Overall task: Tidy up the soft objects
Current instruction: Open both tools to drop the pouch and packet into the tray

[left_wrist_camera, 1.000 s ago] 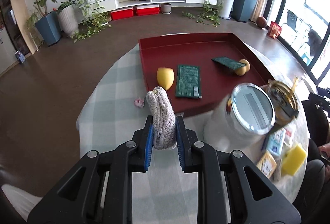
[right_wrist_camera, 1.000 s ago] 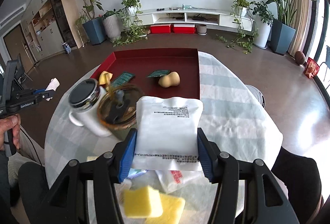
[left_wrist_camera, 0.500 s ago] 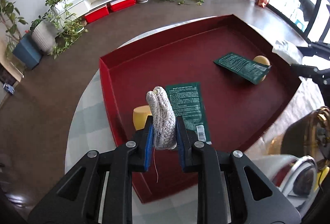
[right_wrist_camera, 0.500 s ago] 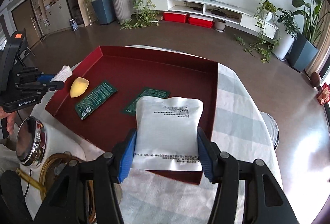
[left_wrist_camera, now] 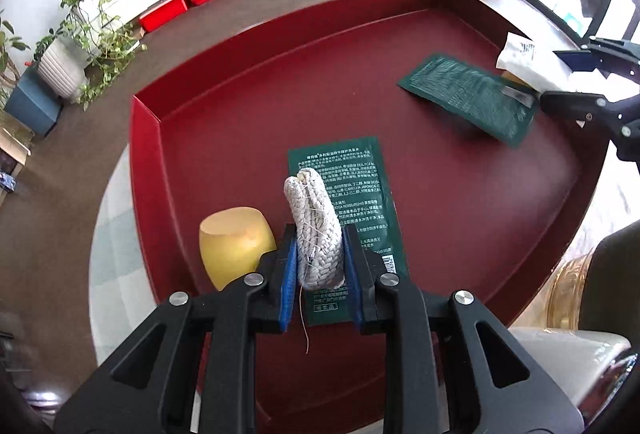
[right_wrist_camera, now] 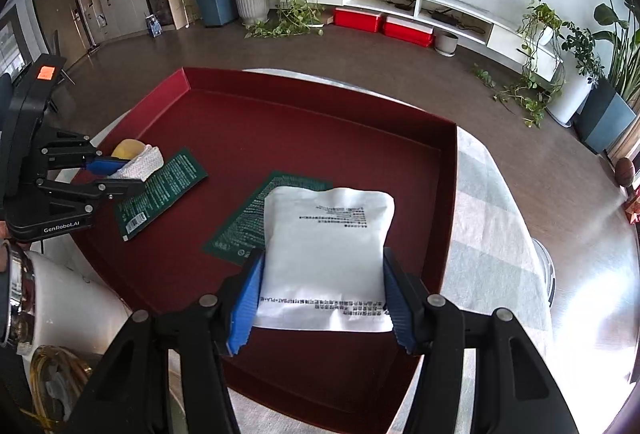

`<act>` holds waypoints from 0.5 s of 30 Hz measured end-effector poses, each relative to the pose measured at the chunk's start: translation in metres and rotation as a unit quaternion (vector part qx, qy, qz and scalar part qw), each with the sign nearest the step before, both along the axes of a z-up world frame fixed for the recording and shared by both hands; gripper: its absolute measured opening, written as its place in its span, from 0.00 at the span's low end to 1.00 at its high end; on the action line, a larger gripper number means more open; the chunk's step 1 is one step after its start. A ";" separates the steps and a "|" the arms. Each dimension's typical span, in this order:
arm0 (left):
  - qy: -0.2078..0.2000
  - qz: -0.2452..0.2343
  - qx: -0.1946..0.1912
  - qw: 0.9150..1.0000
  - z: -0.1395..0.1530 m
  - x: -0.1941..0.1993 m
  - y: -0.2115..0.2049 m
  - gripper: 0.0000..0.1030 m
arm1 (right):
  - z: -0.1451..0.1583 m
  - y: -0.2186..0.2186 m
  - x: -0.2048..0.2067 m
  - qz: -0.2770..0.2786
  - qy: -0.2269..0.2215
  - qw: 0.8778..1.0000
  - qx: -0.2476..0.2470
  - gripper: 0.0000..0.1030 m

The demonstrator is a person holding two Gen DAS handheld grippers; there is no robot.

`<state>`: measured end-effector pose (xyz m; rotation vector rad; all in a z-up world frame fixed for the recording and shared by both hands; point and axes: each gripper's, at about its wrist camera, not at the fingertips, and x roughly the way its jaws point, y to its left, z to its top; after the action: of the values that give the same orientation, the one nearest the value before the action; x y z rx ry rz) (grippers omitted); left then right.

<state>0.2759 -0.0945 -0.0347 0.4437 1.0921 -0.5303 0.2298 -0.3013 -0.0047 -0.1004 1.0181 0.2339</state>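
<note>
- You can read "GenRobot.AI" in white on the black body of the left gripper (right_wrist_camera: 116,170).
- Print on your white pouch (right_wrist_camera: 326,254) and green sachets (left_wrist_camera: 348,218) is too small to read.

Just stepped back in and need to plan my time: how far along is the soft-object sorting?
Done: two green sachets and a yellow sponge lie in the red tray. In hand: left gripper holds a rope bundle, right gripper a white pouch, both over the tray. Left: releasing them.
</note>
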 end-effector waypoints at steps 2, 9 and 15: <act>-0.001 0.002 0.001 1.000 -0.001 0.002 -0.002 0.21 | -0.003 -0.001 0.001 -0.001 0.003 1.000 0.001 0.61; -0.005 0.000 -0.010 1.000 -0.003 0.000 -0.003 0.55 | -0.010 -0.001 0.000 -0.001 0.005 1.000 0.014 0.70; -0.004 0.005 -0.019 1.000 0.003 0.000 0.000 0.65 | -0.010 -0.005 0.000 0.000 0.007 1.000 0.026 0.74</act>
<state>0.2757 -0.0946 -0.0316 0.4066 1.0753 -0.5388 0.2298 -0.3064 -0.0145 -0.0519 1.0245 0.2614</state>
